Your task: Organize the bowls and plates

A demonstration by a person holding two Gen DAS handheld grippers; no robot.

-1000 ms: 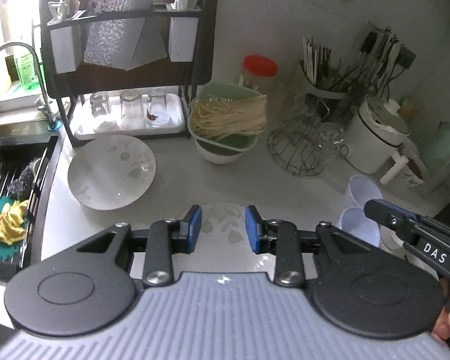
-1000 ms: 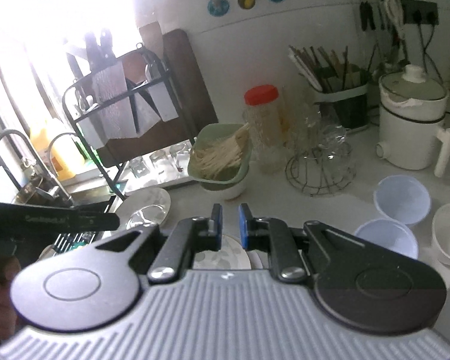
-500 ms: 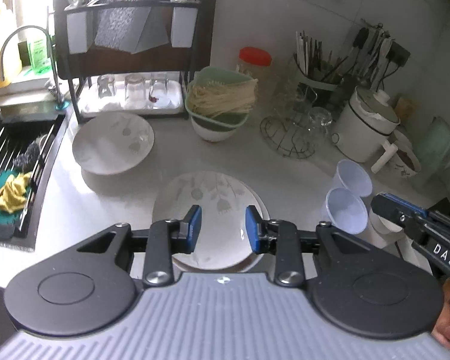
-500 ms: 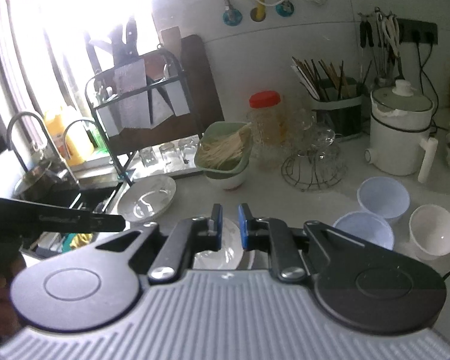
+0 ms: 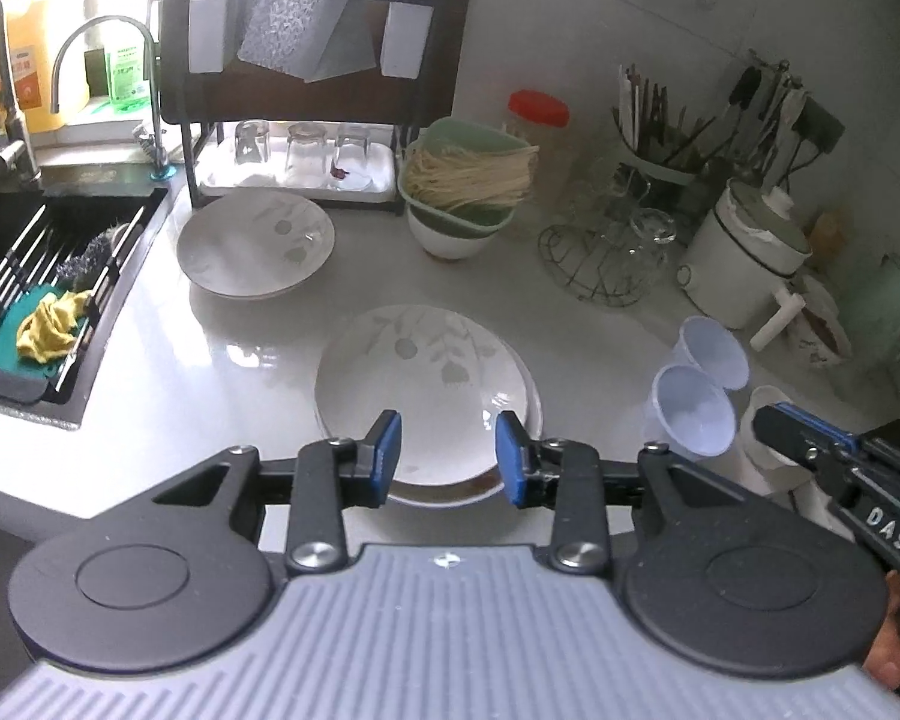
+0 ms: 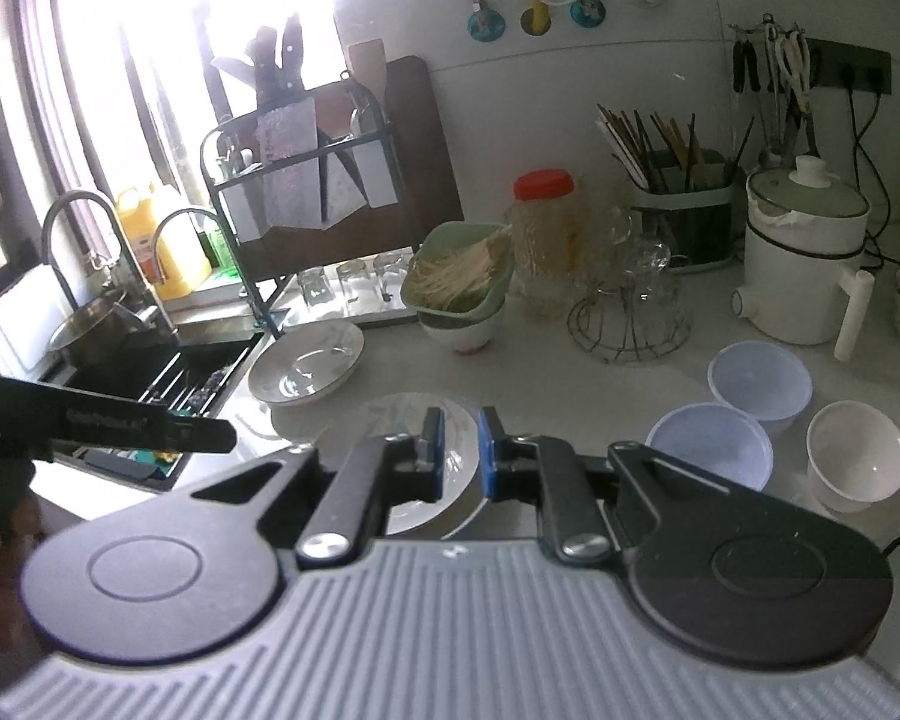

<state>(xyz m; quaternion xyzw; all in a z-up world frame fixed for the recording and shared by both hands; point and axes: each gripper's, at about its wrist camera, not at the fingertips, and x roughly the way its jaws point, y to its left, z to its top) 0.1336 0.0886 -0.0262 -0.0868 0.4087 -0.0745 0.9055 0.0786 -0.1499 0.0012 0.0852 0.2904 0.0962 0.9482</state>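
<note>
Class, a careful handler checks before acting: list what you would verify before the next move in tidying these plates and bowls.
1. Left gripper open, empty: ok.
2. Right gripper narrowly open, empty: ok.
3. White leaf-patterned plate stack flat on the grey countertop: ok.
4. Second leaf-patterned plate near the sink, unobstructed: ok.
5. Two lilac plastic bowls and small white bowl upright, unstacked: not ok.
6. How many plates are stacked: cannot tell.

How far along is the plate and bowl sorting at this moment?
Early. Done: two leaf-print plates already sit stacked in front. In hand: nothing; the left gripper is open above that stack, and the right gripper is narrowly parted and empty. Left: the lone plate by the sink, two lilac bowls and a white bowl are still separate.
</note>
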